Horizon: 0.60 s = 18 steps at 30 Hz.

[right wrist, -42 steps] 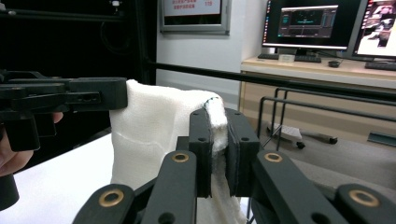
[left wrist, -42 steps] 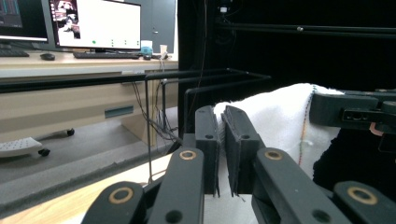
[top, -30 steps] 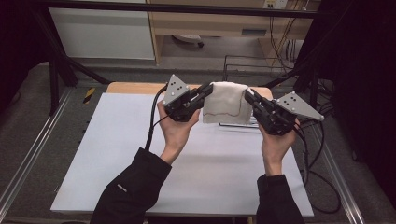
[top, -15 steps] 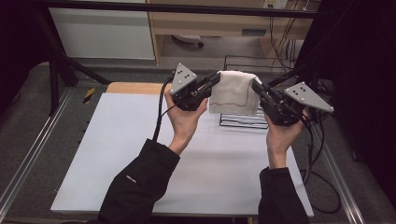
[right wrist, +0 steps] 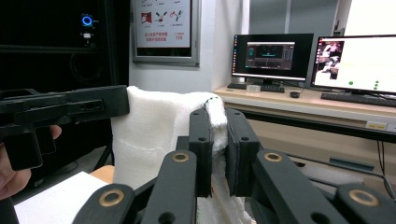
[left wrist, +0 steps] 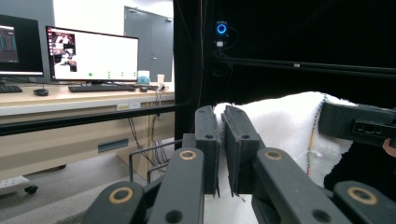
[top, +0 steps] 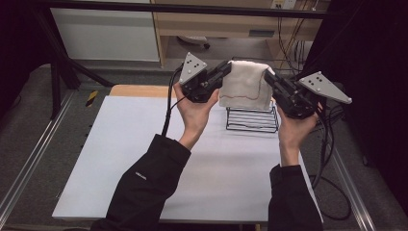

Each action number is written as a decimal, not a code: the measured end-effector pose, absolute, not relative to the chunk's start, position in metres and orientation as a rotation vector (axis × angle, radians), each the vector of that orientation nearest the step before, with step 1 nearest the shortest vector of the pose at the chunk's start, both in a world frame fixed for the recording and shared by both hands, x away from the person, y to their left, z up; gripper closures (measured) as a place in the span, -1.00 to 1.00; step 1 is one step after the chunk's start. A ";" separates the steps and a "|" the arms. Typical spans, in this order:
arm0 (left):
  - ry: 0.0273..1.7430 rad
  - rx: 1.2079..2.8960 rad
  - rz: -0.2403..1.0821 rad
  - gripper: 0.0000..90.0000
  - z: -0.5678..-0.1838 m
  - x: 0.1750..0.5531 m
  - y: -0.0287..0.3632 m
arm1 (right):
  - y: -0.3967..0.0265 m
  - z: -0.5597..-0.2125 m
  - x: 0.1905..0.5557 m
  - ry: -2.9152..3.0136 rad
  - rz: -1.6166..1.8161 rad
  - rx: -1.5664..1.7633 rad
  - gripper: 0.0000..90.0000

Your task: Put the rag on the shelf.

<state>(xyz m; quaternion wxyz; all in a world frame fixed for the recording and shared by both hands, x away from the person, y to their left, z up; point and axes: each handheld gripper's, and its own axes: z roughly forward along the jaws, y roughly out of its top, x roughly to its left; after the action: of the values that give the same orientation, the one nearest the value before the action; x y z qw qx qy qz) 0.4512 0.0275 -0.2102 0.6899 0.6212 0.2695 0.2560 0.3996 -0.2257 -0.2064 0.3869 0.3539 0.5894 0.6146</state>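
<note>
We are counting one towel (top: 246, 86), one rack (top: 252, 119) below jaws. Left gripper (top: 225, 71), right gripper (top: 267, 77) each clamping top corner between jaws, hands raised, palms inward.

A white table top (top: 144, 144) with a wooden strip along its far edge. A black wire rack (top: 252, 119) stands directly on it near the far right side. The remaining surface carries no other objects.
</note>
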 end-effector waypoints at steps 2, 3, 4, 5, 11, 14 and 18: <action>0.597 1.387 0.577 0.87 -0.207 0.452 0.026 | -0.227 -0.204 0.400 1.496 1.563 0.901 0.84; 0.597 1.384 0.576 0.87 -0.206 0.453 0.025 | -0.228 -0.203 0.401 1.491 1.565 0.901 0.84; 0.595 1.384 0.577 0.87 -0.204 0.454 0.024 | -0.228 -0.202 0.401 1.488 1.567 0.900 0.84; 0.594 1.385 0.581 0.87 -0.203 0.454 0.023 | -0.229 -0.200 0.402 1.486 1.564 0.901 0.84; 0.588 1.373 0.579 0.87 -0.194 0.461 0.018 | -0.234 -0.189 0.409 1.474 1.553 0.903 0.84; 0.586 1.374 0.587 0.87 -0.189 0.465 0.016 | -0.235 -0.184 0.413 1.473 1.546 0.904 0.84; 0.585 1.372 0.598 0.87 -0.185 0.469 0.012 | -0.237 -0.181 0.417 1.463 1.546 0.902 0.84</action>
<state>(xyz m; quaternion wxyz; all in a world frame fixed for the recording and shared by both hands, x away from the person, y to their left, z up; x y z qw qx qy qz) 0.4690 0.0123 -0.1847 0.6941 0.6146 0.2619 0.2680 0.4170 -0.2370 -0.1806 0.4031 0.3571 0.5793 0.6119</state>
